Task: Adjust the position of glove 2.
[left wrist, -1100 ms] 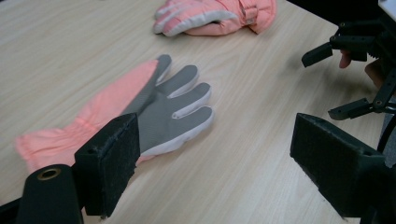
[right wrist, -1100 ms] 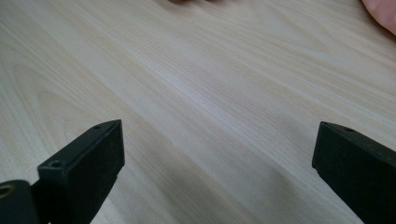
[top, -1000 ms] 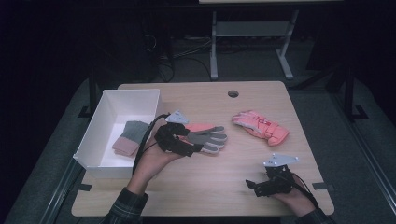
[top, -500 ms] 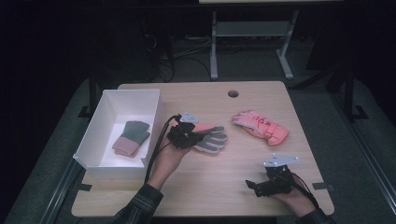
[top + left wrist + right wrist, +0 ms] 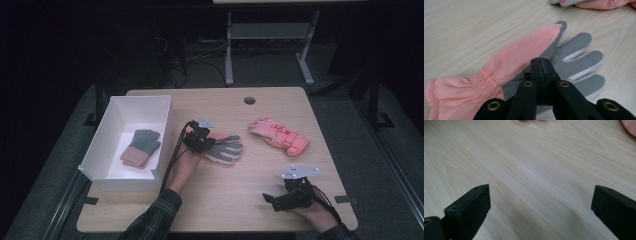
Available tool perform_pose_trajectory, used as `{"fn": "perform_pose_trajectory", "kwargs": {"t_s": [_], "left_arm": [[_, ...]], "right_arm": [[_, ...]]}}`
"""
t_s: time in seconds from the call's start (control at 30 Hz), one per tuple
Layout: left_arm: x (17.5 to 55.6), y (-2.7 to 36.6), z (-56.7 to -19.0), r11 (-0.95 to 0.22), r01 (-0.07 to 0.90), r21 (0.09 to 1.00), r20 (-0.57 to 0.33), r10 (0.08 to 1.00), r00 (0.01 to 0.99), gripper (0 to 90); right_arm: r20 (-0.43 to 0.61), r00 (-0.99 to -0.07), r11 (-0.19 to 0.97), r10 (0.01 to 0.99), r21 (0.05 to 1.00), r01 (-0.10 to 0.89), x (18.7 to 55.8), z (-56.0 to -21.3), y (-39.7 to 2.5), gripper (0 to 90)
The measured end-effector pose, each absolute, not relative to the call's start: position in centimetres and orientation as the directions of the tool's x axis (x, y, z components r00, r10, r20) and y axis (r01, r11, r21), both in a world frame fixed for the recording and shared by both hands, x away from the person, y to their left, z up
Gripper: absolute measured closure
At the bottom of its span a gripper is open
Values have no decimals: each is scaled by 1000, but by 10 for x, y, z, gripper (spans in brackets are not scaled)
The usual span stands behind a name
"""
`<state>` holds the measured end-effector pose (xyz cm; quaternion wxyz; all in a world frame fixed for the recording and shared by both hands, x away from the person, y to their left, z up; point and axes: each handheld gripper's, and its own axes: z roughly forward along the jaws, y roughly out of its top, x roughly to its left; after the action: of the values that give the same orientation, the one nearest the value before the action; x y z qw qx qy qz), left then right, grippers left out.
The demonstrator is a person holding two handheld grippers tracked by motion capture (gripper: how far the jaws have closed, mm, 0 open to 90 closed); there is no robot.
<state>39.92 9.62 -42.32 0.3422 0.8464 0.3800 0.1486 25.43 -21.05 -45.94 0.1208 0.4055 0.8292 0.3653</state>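
Observation:
A grey-palmed glove point(image 5: 226, 149) with pink fabric folded over it lies palm up at the table's middle. My left gripper point(image 5: 201, 139) is over its cuff end. In the left gripper view the jaws stand shut point(image 5: 540, 62) just above the glove point(image 5: 576, 55), where pink meets grey, with no fabric visible between them. A pink padded glove point(image 5: 280, 136) lies to the right, and its edge point(image 5: 599, 3) shows at the top. My right gripper point(image 5: 272, 200) rests near the front right edge, open point(image 5: 541, 205) over bare wood.
A white box point(image 5: 110, 150) stands at the table's left with a grey and pink glove point(image 5: 141, 147) inside. A round cable hole point(image 5: 249, 100) sits near the far edge. Bare wood lies between the two grippers.
My left hand has moved right from beside the box to over the grey-palmed glove. The right gripper and both gloves have stayed where they were.

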Motion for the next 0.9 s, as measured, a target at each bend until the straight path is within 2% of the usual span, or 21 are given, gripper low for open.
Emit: {"fn": "perform_pose_trajectory", "kwargs": {"t_s": [0.3, 0.9], "left_arm": [[406, 95, -437, -491, 581, 649, -51, 734, 677, 897], [379, 49, -436, -580, 524, 624, -138, 578, 804, 897]], "right_arm": [[101, -635, 399, 766, 700, 592, 254, -459, -212, 21], [98, -631, 395, 770, 703, 591, 253, -458, -215, 21]]}}
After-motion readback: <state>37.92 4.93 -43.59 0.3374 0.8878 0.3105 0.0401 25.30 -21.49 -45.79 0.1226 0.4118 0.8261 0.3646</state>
